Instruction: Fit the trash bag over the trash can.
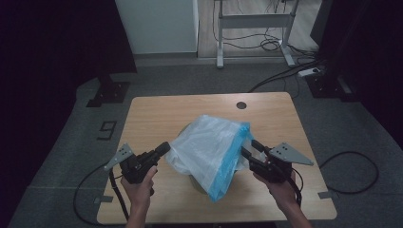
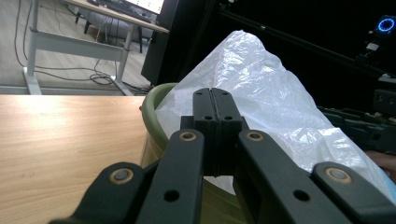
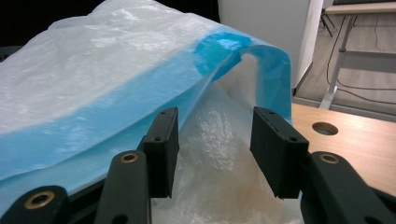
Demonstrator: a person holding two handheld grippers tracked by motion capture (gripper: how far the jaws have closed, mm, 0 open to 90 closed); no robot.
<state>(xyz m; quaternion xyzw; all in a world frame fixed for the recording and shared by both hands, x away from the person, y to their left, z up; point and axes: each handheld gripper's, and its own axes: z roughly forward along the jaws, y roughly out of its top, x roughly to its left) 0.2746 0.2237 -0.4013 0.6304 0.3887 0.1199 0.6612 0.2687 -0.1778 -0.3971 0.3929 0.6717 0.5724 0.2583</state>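
fitting the plastic bag (image 1: 209, 149) over the green bin (image 2: 156, 105): left claw (image 1: 163, 148) pinches the bag's edge. right claw (image 1: 247, 153) stands open at the blue hem (image 3: 116, 116), and next needs to close on it.

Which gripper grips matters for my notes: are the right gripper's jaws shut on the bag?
No: in the right gripper view the right gripper stands open, a gap between its pads, with the bag ahead.

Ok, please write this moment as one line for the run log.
left tongs: shut at plastic bag edge | right tongs: open beside blue band | bag over green bin | table
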